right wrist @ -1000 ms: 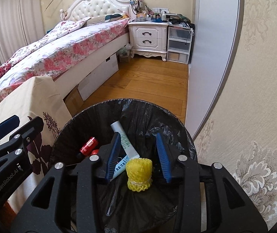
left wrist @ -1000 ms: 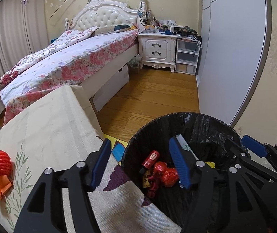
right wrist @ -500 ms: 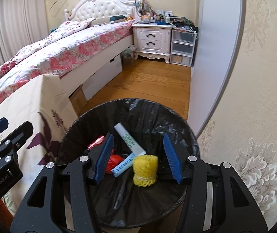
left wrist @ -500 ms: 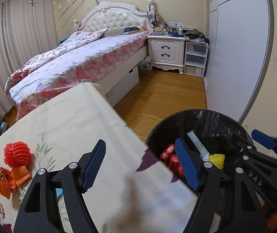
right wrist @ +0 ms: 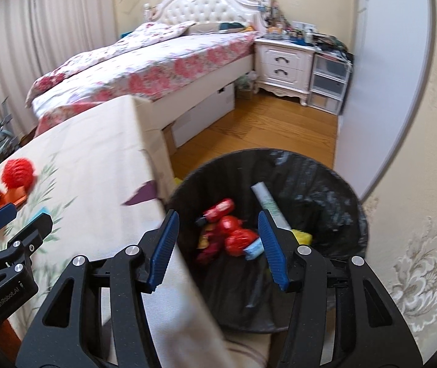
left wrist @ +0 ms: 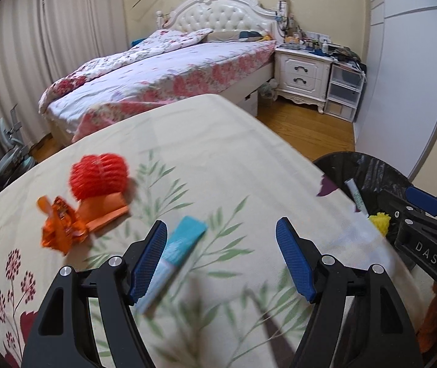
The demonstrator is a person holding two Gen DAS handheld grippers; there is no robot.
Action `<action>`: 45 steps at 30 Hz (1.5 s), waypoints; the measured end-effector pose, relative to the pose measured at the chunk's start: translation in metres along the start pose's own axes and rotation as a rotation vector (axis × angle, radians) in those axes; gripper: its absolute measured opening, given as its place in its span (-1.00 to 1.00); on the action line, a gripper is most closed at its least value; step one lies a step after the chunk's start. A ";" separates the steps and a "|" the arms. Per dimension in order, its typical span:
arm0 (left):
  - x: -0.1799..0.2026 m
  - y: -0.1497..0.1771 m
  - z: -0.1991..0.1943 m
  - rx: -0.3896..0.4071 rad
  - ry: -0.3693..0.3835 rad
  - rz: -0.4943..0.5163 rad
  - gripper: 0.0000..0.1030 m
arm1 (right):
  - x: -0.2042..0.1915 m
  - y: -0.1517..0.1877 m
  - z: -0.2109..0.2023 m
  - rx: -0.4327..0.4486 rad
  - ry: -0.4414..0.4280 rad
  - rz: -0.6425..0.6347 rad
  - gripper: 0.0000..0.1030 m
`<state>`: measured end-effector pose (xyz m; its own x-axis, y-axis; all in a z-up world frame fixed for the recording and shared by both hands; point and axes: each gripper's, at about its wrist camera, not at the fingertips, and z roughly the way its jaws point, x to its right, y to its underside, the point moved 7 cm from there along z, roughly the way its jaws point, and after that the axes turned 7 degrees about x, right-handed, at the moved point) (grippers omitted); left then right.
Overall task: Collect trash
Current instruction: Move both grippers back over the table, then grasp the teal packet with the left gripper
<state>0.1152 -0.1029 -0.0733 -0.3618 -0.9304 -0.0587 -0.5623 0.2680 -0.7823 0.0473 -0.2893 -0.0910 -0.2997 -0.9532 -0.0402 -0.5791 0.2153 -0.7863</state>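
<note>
My left gripper (left wrist: 221,257) is open and empty above the floral tablecloth (left wrist: 218,159). A teal tube (left wrist: 172,254) lies just by its left finger. A red foam net (left wrist: 97,176) and an orange wrapper (left wrist: 62,230) lie further left. My right gripper (right wrist: 217,247) is open and empty over the near rim of the black-lined trash bin (right wrist: 319,184). The bin holds red wrappers (right wrist: 227,233), a white tube (right wrist: 269,204) and a yellow foam net (right wrist: 302,236). The bin also shows in the left wrist view (left wrist: 368,165).
The bin stands on the wood floor (right wrist: 258,135) between the table's right edge and the patterned wall (right wrist: 417,245). A bed (left wrist: 163,76) and a white nightstand (left wrist: 302,73) lie beyond. A white wardrobe door (right wrist: 381,70) stands at the right.
My left gripper swung left from the bin to over the table, bringing the teal tube and red net closer. My right gripper opened wider, drew back and left; the yellow net lies in the bin.
</note>
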 end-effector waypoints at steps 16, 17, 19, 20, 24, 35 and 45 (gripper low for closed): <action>-0.040 0.019 0.020 -0.094 -0.017 -0.032 0.25 | -0.052 0.009 0.002 -0.033 -0.065 -0.076 0.03; -0.039 0.020 0.022 -0.109 -0.008 -0.030 0.18 | -0.053 0.009 0.003 -0.034 -0.066 -0.076 0.03; -0.037 0.023 0.024 -0.126 0.016 -0.033 0.03 | -0.054 0.009 0.003 -0.035 -0.068 -0.076 0.03; -0.037 0.023 0.024 -0.127 0.021 -0.033 -0.05 | -0.054 0.009 0.003 -0.035 -0.068 -0.076 0.03; -0.032 0.025 0.019 -0.113 0.030 -0.011 -0.43 | -0.058 0.009 0.004 -0.035 -0.068 -0.081 0.03; -0.050 0.037 -0.006 -0.085 0.032 -0.061 -0.61 | -0.071 0.010 0.000 -0.032 -0.087 -0.103 0.03; -0.108 0.057 -0.038 -0.069 -0.067 -0.154 -0.61 | -0.117 0.012 -0.009 -0.026 -0.161 -0.173 0.03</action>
<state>0.0939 0.0229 -0.0880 -0.2187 -0.9757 0.0156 -0.6575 0.1356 -0.7412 0.0688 -0.1732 -0.0904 -0.0708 -0.9975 -0.0061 -0.6314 0.0496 -0.7739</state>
